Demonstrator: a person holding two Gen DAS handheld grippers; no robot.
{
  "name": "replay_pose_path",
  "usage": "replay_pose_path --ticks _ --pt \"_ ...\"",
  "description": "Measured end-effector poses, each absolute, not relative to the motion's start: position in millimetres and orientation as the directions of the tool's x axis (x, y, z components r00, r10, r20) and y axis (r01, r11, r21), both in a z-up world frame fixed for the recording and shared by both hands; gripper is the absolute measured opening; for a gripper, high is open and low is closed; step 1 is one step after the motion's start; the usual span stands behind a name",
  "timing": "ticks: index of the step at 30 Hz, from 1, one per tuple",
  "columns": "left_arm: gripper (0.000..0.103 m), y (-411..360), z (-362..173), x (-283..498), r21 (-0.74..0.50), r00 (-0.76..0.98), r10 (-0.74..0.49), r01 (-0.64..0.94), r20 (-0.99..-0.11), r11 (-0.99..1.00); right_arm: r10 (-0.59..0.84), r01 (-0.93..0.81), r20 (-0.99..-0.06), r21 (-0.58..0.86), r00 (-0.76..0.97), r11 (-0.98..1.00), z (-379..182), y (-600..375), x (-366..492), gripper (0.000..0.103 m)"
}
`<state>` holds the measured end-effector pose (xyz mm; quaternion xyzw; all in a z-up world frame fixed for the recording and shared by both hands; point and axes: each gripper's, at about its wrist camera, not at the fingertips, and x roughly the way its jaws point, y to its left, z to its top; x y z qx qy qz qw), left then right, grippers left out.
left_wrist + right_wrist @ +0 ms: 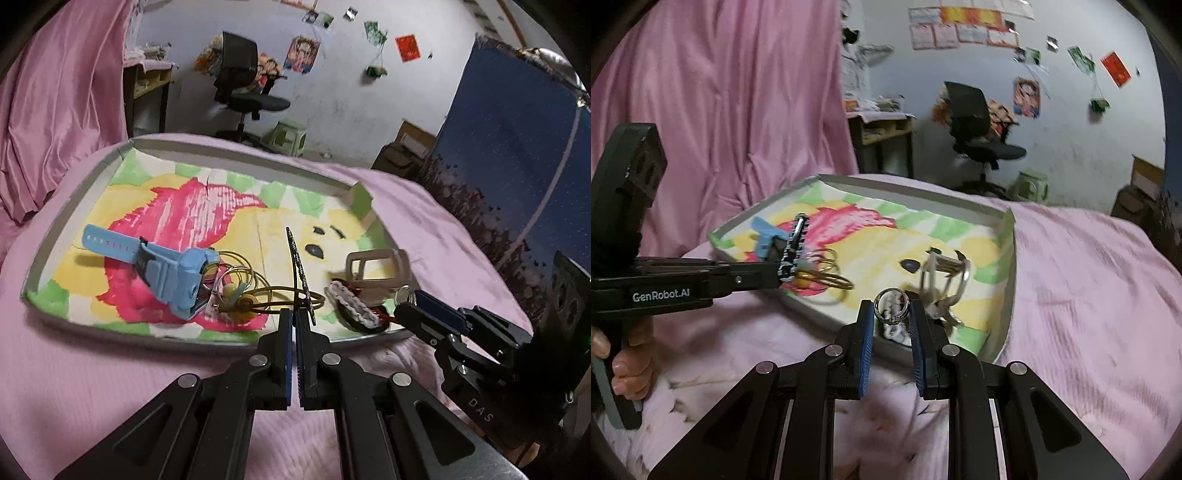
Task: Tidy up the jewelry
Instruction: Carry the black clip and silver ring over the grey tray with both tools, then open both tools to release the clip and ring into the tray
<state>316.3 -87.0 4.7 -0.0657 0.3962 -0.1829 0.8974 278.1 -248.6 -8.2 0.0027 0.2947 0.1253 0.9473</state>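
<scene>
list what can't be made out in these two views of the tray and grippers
- Left wrist view: the ring in the right gripper shows only as a small sliver past its fingertips.
- Right wrist view: the blue watch is mostly hidden behind the left gripper and its bracelet.
- Right wrist view: the pale clip in the tray is motion-blurred.
- Right wrist view: the person's hand is cut off by the frame edge.
</scene>
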Motion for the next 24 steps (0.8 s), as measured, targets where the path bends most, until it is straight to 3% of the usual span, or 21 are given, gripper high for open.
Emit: replay_pose_path --ticks 8,20,24 --pt "0.003 -96.7 -0.6 326.6 -0.234 0.59 -0.349 0.264 -0.728 0.936 0.246 -0.204 -0.624 0.14 0.742 0.969 -26.6 -252.0 300.7 0.017" --pt "0.003 -94.6 -0.9 323.6 -0.241 0.591 -0.355 0.265 -0.724 0.934 0.252 -0.196 -0.635 0.158 0.731 0.968 -31.8 -251.6 301.9 0.018" --pt "0.003 -87.7 1.1 318.6 -0.267 0.6 -0.367 0.253 -0.71 0.93 0.246 -0.193 -0.63 0.154 0.737 0.969 -30.5 -252.1 299.3 0.028"
